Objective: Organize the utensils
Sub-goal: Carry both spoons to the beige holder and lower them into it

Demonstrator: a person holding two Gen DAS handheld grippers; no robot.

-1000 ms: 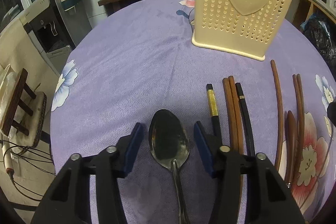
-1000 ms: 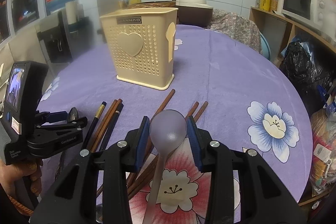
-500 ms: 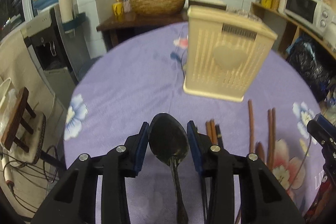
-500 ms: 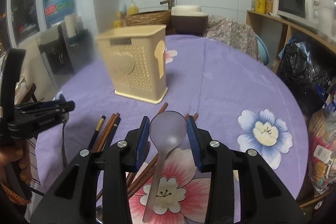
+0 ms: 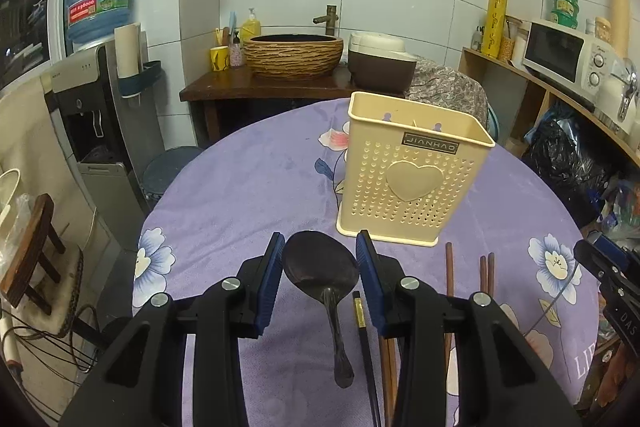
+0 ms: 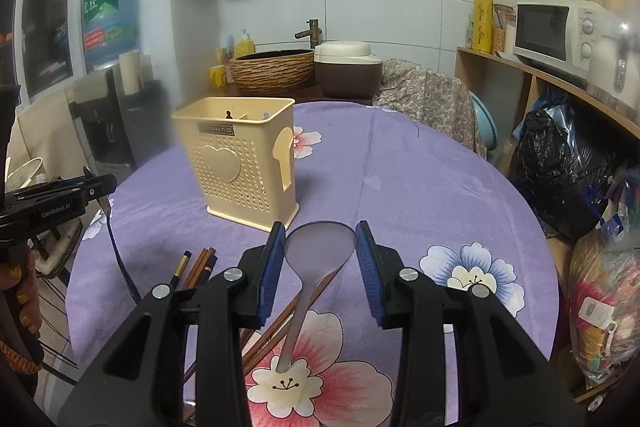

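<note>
My left gripper (image 5: 320, 267) is shut on a dark metal spoon (image 5: 322, 273), bowl between the blue pads, handle hanging down, lifted above the table. My right gripper (image 6: 320, 255) is shut on a pale translucent spoon (image 6: 318, 251), also lifted. A cream perforated utensil holder (image 5: 412, 183) with a heart stands on the purple tablecloth ahead of both; in the right wrist view the holder (image 6: 240, 163) is ahead to the left. Several chopsticks (image 6: 200, 265) lie on the cloth below the grippers. The left gripper (image 6: 60, 195) shows at the left edge of the right wrist view.
The round table (image 5: 248, 195) has a purple floral cloth. Behind it stand a wooden counter with a woven basin (image 5: 294, 55) and a rice cooker (image 5: 380, 61). A water dispenser (image 5: 100, 115) stands left, shelves with a microwave (image 6: 560, 31) and bags right.
The left gripper closed on the metal spoon and lifted it off the table. Both grippers have risen and pulled back, so the holder now looks farther away.
</note>
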